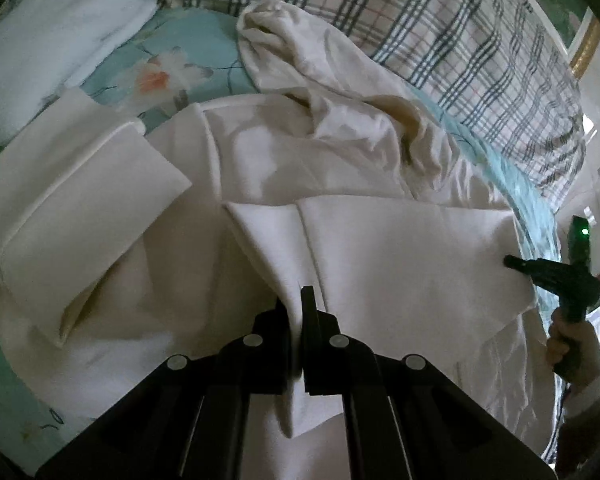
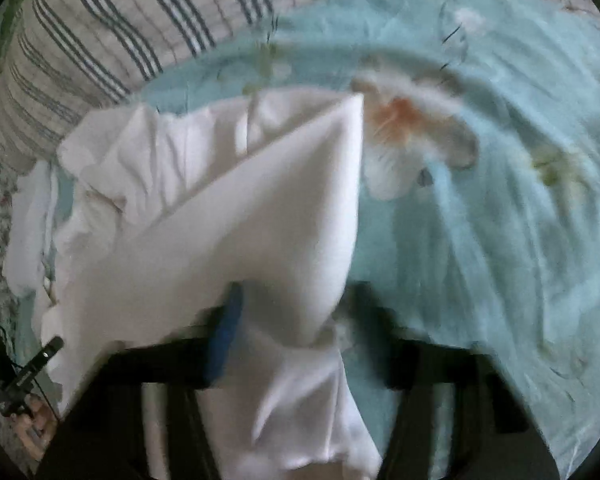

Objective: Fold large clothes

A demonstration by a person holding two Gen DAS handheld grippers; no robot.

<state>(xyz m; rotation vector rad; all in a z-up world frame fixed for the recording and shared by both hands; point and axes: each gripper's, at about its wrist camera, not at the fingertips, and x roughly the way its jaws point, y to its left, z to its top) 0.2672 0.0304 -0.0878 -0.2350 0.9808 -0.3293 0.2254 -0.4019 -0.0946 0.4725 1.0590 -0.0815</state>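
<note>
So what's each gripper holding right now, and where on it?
Both hold the cream garment. The left gripper is shut on a folded front edge at the middle; the right gripper pinches the flap's outer side edge, though that view is blurred.

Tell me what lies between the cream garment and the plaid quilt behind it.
In the left wrist view, a strip of teal floral bedsheet separates the cream garment from the plaid quilt.

Garment (image 1: 340, 184) on bedsheet (image 1: 204, 40), before checked quilt (image 1: 440, 20), beside folded towel (image 1: 52, 40).

Cream-white coat (image 1: 380, 248), teal floral bedsheet (image 2: 500, 240), blue-and-white plaid quilt (image 1: 440, 20), black tongs (image 1: 296, 320).
</note>
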